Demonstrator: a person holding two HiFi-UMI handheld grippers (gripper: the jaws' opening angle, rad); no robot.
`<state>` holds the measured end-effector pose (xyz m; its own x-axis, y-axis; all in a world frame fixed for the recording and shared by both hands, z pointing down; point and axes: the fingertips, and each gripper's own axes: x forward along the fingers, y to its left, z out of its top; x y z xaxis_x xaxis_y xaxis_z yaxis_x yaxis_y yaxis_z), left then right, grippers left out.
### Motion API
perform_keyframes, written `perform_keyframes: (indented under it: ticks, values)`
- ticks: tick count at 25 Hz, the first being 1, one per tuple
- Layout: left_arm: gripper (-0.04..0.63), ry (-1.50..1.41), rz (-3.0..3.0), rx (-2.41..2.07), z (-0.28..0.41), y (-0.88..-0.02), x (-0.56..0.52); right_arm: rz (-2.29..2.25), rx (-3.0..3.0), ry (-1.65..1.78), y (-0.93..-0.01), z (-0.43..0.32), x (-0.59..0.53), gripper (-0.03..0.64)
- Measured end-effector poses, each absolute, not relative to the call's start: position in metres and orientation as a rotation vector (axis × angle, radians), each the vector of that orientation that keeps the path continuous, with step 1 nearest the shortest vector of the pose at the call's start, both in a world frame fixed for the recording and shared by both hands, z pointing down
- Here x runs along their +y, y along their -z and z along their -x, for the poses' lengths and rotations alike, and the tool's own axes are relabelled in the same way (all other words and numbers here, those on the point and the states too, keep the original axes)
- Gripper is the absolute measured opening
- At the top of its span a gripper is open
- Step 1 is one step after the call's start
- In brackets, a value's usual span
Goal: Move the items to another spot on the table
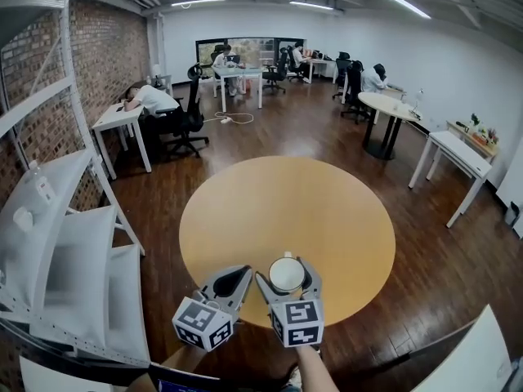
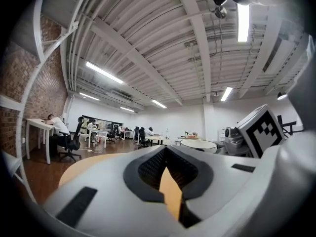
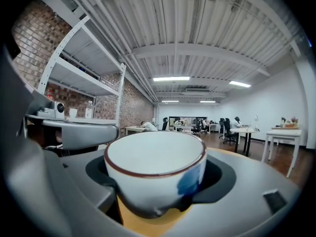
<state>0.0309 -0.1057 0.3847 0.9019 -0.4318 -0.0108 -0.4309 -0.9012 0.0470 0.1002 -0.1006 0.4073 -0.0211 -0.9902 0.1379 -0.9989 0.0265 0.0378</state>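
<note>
**A:** What are the right tongs [image 1: 287, 273] doing?

**B:** They are clamping a white cup [image 3: 155, 167], with one jaw pressing on each side of its wall. The cup is standing upright between them, mouth up. It is showing a brown rim and a blue patch on its side.

**A:** Where is the cup sitting in relation to the desk [image 1: 286, 194]?

**B:** It is sitting over the near edge of the round yellow desk, right in front of the person holding the tongs. I am not managing to tell whether it is resting on the wood or hanging just above it.

**A:** Are the left tongs [image 1: 242, 273] gripping anything?

**B:** No, nothing. Their jaws are meeting at the tips, and only a thin sliver of the desk is showing through the slit behind them. They are hovering just beside the right tongs, to the left of the cup and not touching it.

**A:** And what is showing nearest the camera?

**B:** Each pair of tongs is carrying its marker cube [image 1: 296, 321] at the near end, and the two cubes are sitting side by side.

**A:** What is standing around the desk?

**B:** A white shelf rack [image 1: 65, 243] is standing to the left, along a brick wall [image 1: 98, 55]. Farther back, a person [image 1: 151, 98] is leaning forward over a small white table [image 1: 114, 119].
</note>
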Motion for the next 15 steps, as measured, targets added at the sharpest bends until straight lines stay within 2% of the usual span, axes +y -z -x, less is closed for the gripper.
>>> perform_keyframes:
  ticks: [15]
  values:
    - [0.006,0.021,-3.04,-0.545,-0.191,-0.389,-0.096,-2.191,-2.063,-0.133,-0.415,-0.254,-0.088,0.414]
